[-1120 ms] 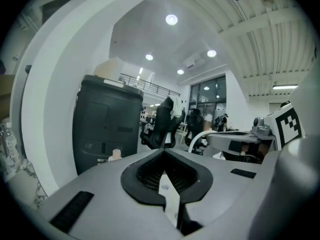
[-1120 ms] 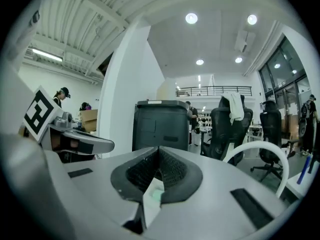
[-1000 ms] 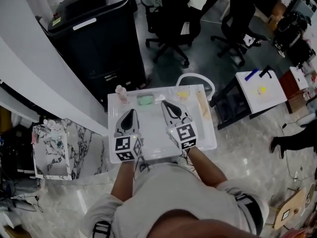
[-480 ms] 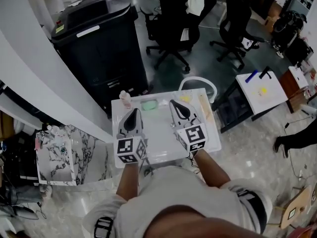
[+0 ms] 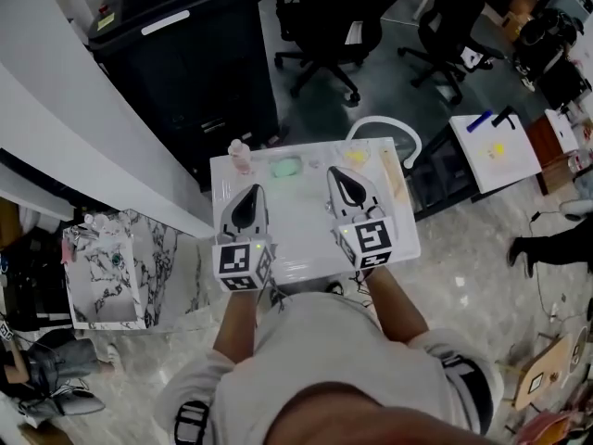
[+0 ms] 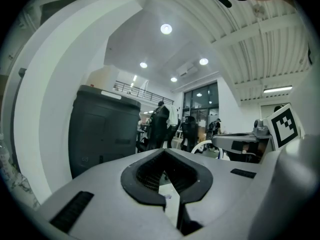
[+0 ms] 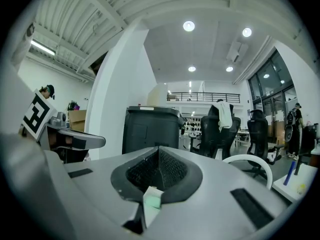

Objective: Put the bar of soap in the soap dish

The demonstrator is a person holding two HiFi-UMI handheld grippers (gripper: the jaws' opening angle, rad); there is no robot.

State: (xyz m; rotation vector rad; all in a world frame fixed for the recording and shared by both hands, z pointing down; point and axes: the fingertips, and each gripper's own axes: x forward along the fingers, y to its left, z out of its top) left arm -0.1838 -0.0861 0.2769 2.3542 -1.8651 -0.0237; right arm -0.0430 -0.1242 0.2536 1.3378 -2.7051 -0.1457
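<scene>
On the white table (image 5: pixel 306 239) a pale green block (image 5: pixel 285 167) lies near the far edge; I cannot tell whether it is the soap or the dish. A small yellow item (image 5: pixel 357 157) sits to its right. My left gripper (image 5: pixel 252 191) hovers over the table's left half, its jaws together and nothing between them. The right gripper (image 5: pixel 334 171) points at the far edge between the green and yellow items, jaws together too. In the right gripper view a scrap of pale green (image 7: pixel 152 200) shows through the slit below the right gripper (image 7: pixel 159 148). The left gripper (image 6: pixel 164 151) points level towards the bin.
A pink bottle (image 5: pixel 240 156) stands at the table's far left corner and a wooden strip (image 5: pixel 394 170) lies along its right edge. Beyond are a black bin (image 5: pixel 185 54), office chairs (image 5: pixel 324 26) and a white chair (image 5: pixel 387 133). A marbled box (image 5: pixel 107 267) stands at the left.
The head view has drifted, so the table sits a little higher in the picture. The left gripper has shifted slightly over the table. Both grippers stay shut and empty.
</scene>
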